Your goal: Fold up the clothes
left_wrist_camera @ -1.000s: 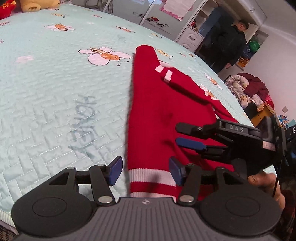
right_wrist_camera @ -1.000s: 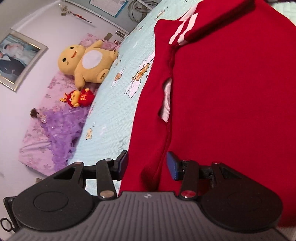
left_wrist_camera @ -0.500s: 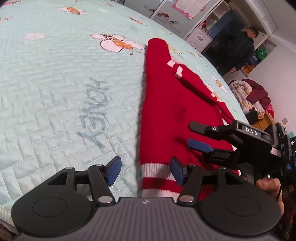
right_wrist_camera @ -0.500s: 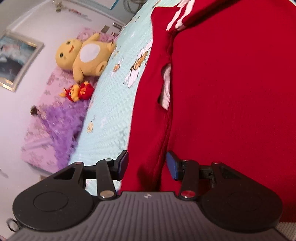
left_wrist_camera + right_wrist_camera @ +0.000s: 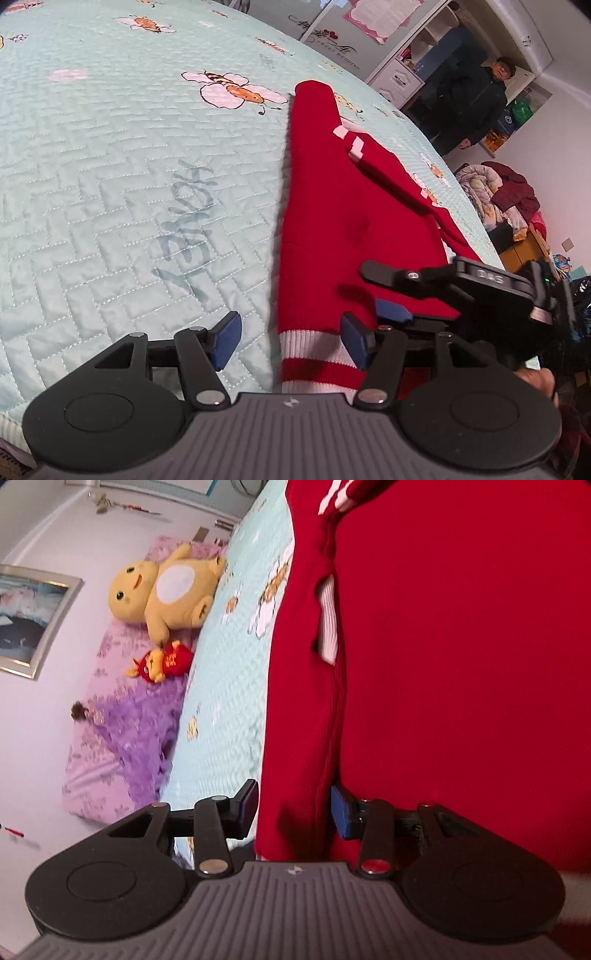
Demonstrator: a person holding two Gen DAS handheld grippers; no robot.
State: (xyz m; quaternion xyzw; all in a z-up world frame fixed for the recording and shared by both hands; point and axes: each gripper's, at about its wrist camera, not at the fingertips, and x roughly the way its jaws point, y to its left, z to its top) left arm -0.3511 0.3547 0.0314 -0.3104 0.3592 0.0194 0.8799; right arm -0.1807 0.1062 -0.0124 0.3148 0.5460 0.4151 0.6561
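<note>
Your left gripper gapes over the red sweater's striped hem, garment running straight ahead across the quilted bedspread; your right gripper straddles its folded edge, unclamped.

Red sweater, white-striped hem; pale-green, bee-printed bedspread.

Red sweater with white-striped hem and cuffs, folded lengthwise, flat on quilt
</note>
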